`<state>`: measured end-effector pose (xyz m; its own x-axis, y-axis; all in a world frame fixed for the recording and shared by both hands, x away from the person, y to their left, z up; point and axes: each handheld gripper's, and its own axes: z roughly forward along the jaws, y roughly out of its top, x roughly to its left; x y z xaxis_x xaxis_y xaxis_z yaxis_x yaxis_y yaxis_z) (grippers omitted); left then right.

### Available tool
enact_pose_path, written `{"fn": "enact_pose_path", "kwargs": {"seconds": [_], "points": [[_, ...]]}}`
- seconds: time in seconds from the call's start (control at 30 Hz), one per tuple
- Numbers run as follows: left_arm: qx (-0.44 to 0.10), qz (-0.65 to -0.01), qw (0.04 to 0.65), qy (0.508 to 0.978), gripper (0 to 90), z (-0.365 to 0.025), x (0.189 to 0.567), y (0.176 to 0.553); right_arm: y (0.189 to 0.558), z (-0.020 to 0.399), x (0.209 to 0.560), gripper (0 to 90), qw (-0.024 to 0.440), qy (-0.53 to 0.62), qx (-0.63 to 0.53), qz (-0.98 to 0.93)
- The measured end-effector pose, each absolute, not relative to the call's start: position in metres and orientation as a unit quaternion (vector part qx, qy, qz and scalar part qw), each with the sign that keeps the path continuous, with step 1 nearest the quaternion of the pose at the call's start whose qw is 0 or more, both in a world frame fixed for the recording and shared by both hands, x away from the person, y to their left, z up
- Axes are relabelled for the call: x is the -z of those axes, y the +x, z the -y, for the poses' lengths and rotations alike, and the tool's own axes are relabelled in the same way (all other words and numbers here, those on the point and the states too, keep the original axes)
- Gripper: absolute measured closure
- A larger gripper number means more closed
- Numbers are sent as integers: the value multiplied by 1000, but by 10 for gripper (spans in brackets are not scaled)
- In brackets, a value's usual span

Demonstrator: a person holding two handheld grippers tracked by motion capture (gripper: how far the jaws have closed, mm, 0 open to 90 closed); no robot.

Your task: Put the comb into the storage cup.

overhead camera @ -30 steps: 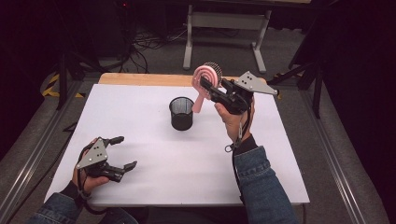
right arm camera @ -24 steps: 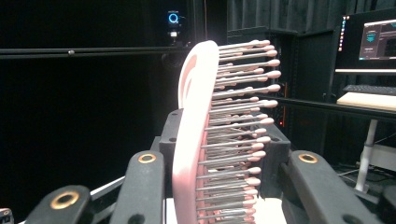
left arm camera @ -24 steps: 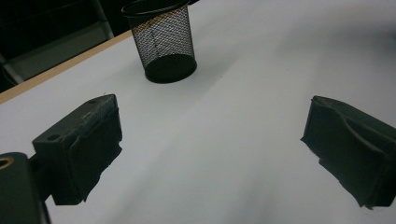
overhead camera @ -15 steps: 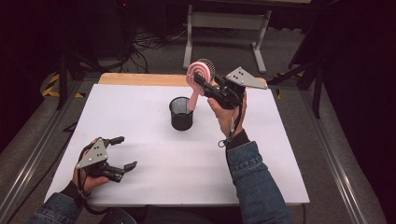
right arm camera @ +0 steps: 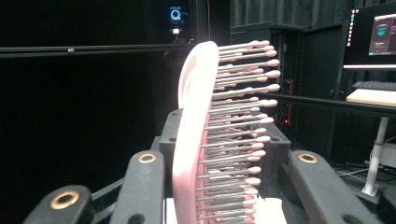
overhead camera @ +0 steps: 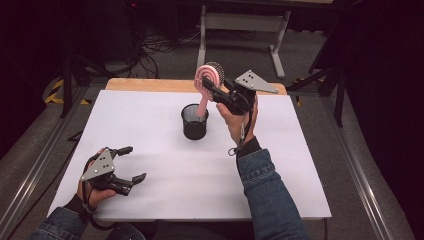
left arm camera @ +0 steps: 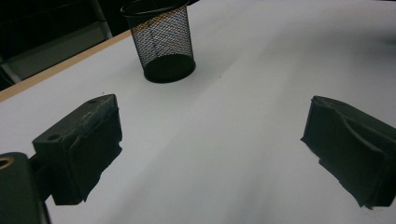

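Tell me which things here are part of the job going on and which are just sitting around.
In the job:
- pink hairbrush, clamped by the right tool, handle end over the cup
- black mesh cup, upright on the white table

Just around:
- left tool, open with nothing between its jaws, near the table's front left
- metal stand on the floor behind
- cables on the floor

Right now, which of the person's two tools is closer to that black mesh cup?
The right tool: it holds the pink hairbrush just above the mesh cup. The left tool sits open near the table's front-left corner, well away.
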<state>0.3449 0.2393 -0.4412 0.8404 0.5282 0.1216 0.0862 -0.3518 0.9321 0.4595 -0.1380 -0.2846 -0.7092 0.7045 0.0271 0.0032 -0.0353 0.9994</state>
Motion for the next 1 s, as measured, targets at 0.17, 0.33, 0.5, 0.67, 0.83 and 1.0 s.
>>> {"fn": "enact_pose_path", "kwargs": {"seconds": [0.17,0.33,0.5,0.67,0.83,1.0], "points": [[-206,-192,535,796,52,-240,441,345,464,135,288,632,262,276,-663,-645],[-205,-192,535,797,52,-240,441,345,466,132,291,632,259,277,-662,-647],[-204,-191,535,797,53,-239,442,345,467,130,294,631,256,279,-662,-647],[-203,-192,535,797,53,-239,442,345,469,128,297,632,255,282,-661,-647],[-203,-192,535,797,53,-240,442,344,472,126,303,632,250,288,-659,-648],[-203,-192,535,797,53,-240,442,344,474,125,308,632,247,289,-657,-651]]}}
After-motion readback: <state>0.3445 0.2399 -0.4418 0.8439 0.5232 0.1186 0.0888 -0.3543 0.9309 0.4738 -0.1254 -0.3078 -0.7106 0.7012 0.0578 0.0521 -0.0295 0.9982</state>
